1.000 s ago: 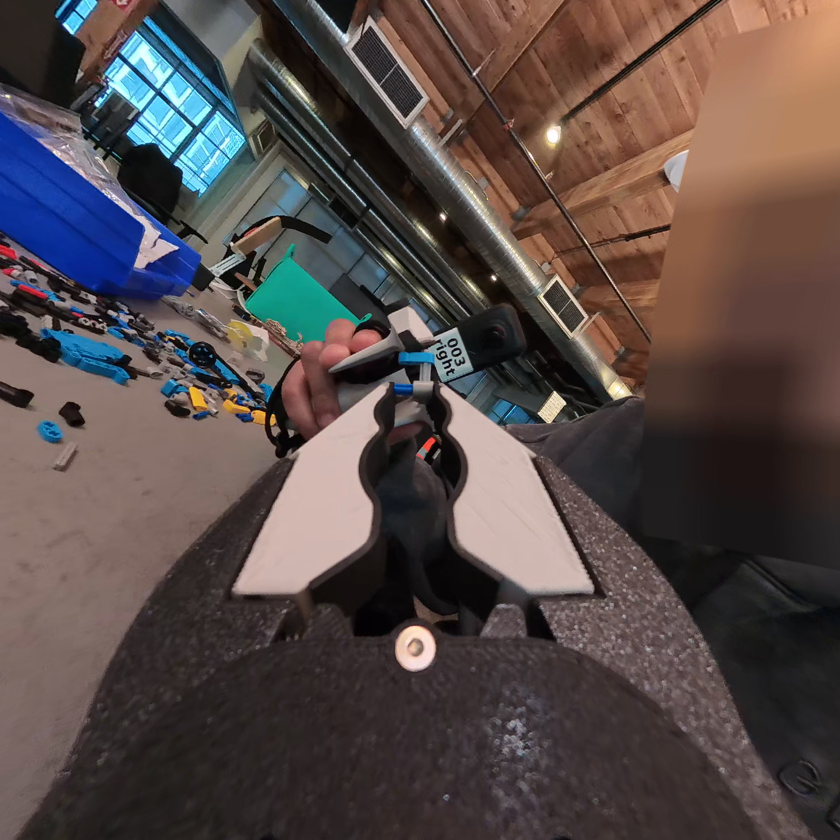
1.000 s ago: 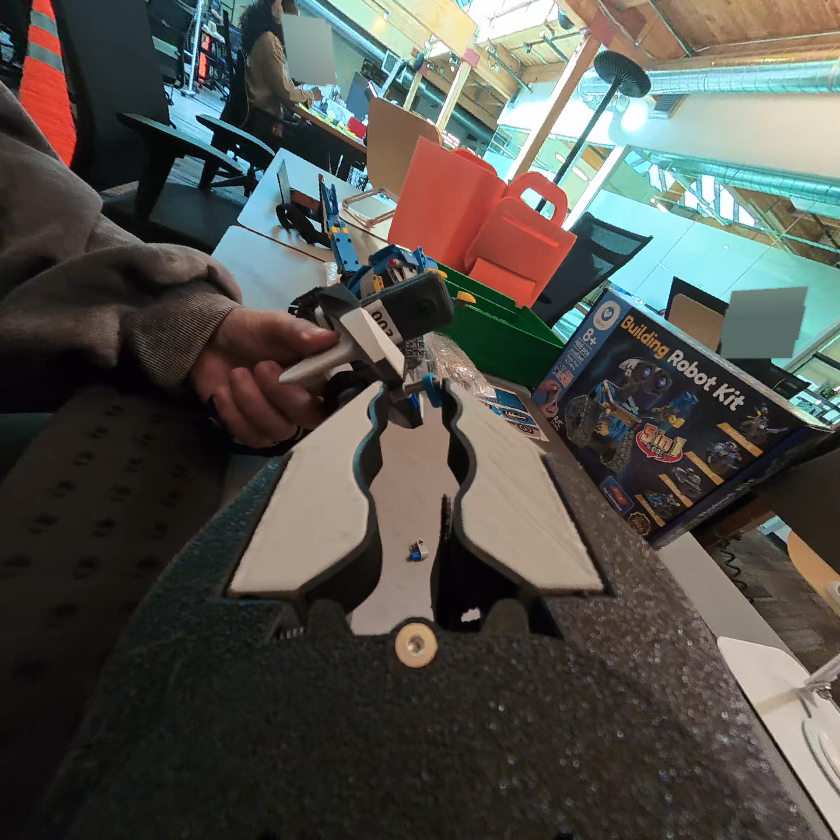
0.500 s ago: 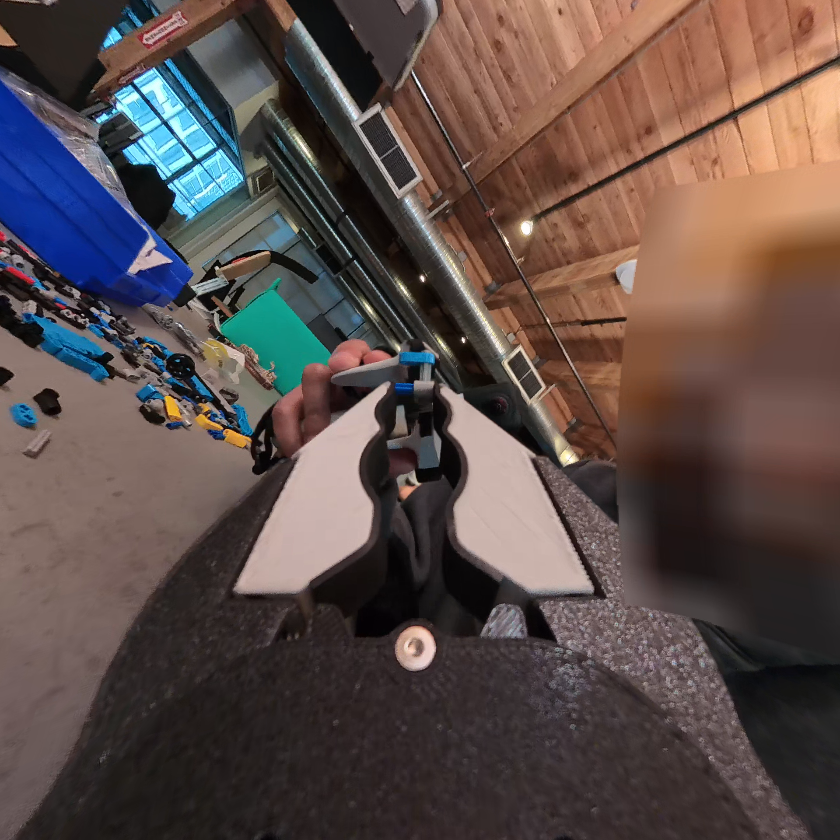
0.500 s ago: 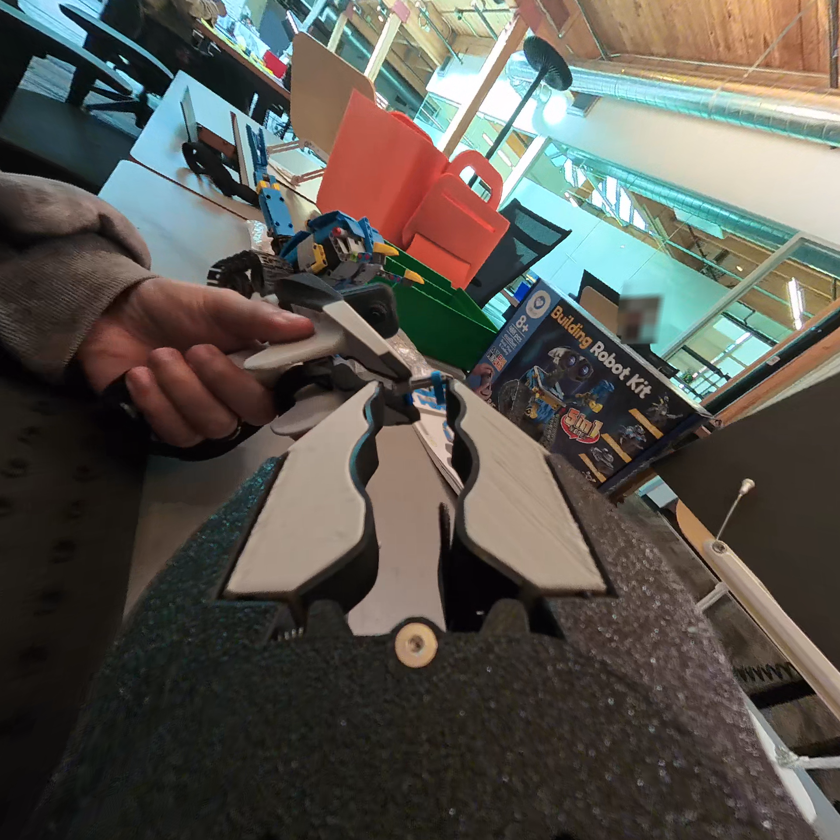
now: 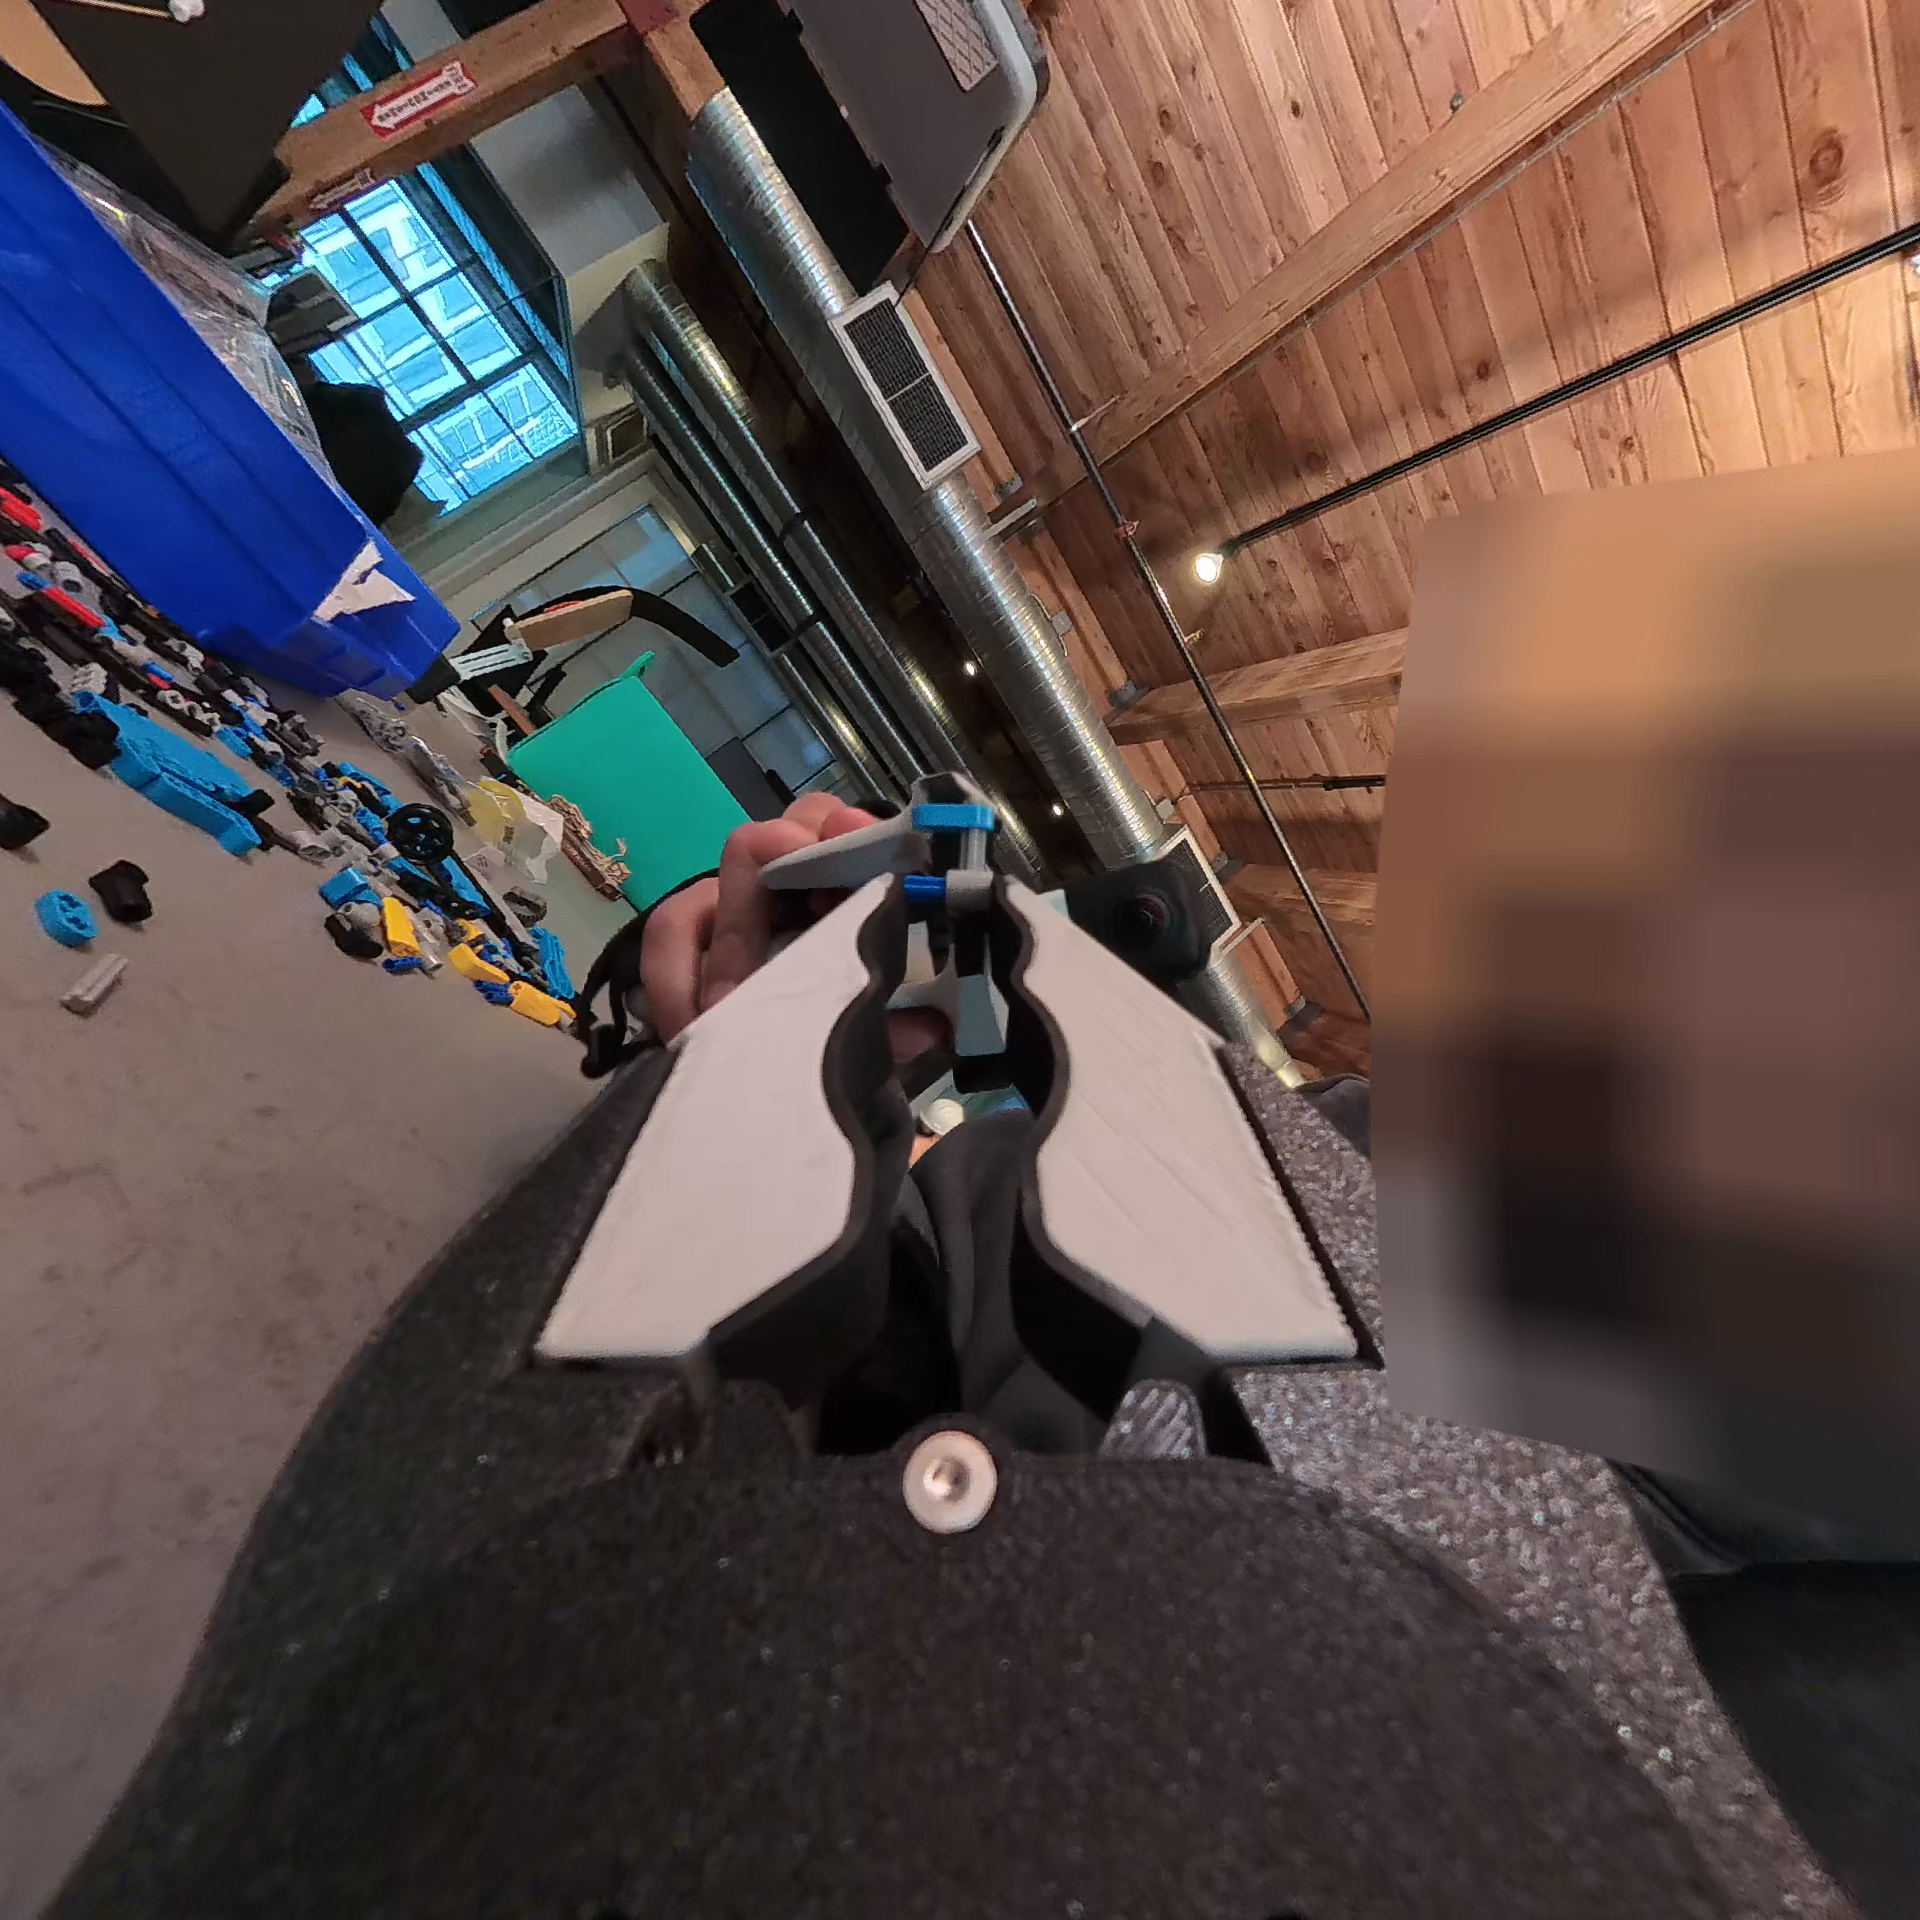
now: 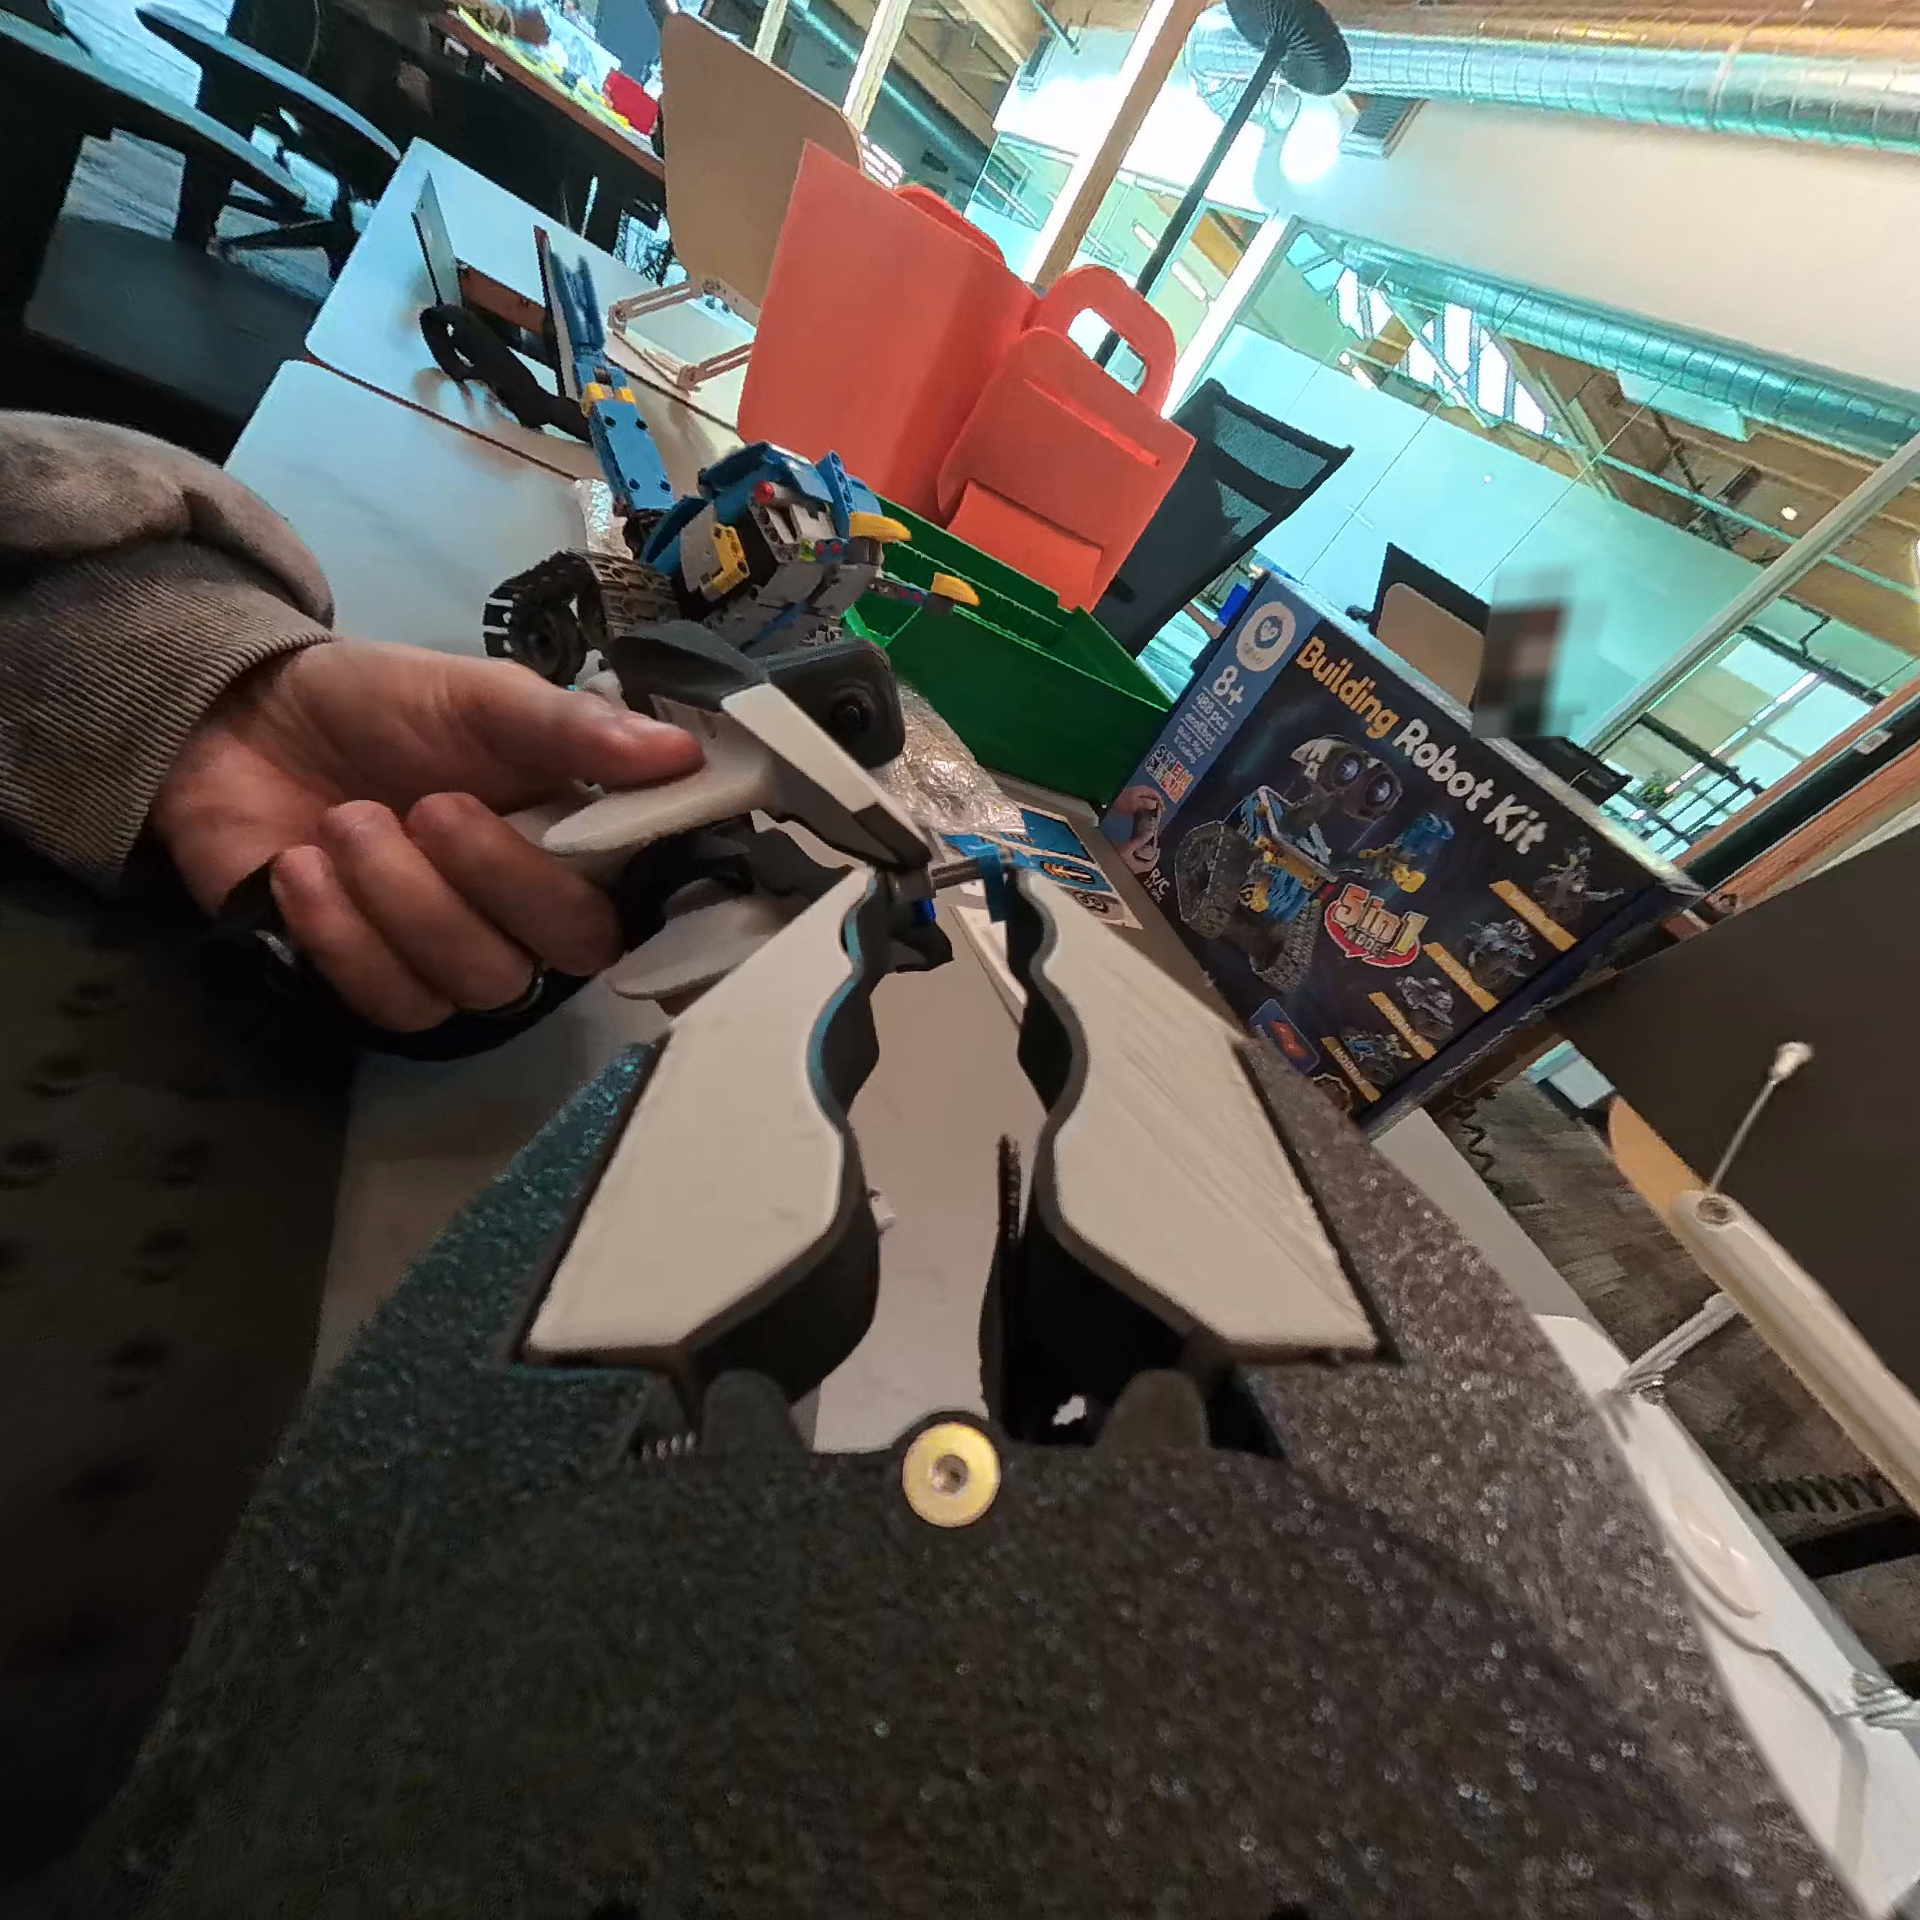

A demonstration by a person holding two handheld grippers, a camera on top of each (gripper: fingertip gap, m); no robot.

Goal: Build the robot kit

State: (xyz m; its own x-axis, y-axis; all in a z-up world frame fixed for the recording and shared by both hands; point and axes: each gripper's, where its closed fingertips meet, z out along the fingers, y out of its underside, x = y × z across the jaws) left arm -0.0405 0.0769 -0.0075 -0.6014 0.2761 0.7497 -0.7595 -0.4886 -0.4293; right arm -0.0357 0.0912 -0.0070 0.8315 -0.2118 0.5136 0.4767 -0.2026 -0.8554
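Observation:
My left gripper (image 5: 948, 888) is shut on a small grey and blue brick assembly (image 5: 974, 883), held up off the table. A blue pin and a grey connector sit between its tips, and a blue piece sticks out above them. My right gripper (image 6: 945, 888) is shut on the same assembly (image 6: 989, 878), across a thin axle with a blue piece on it. The two grippers meet tip to tip. One finger (image 5: 831, 857) of the right gripper and the hand (image 5: 707, 935) holding it show in the left wrist view. One finger (image 6: 800, 753) of the left gripper and its hand (image 6: 416, 810) show in the right wrist view.
Many loose blue, black and yellow bricks (image 5: 208, 779) lie on the grey table (image 5: 260, 1143) by a blue bin (image 5: 156, 416) and a green bag (image 5: 623, 790). A built blue tracked model (image 6: 748, 561), a green tray (image 6: 997, 675), an orange bag (image 6: 935, 364) and a kit box (image 6: 1403, 862) stand behind. The grippers are tip to tip, or close to it.
Both grippers have kept hold of the small assembly while tilting. The left view has swung up toward the ceiling. The right gripper has rolled, so its camera lens now faces the left view.

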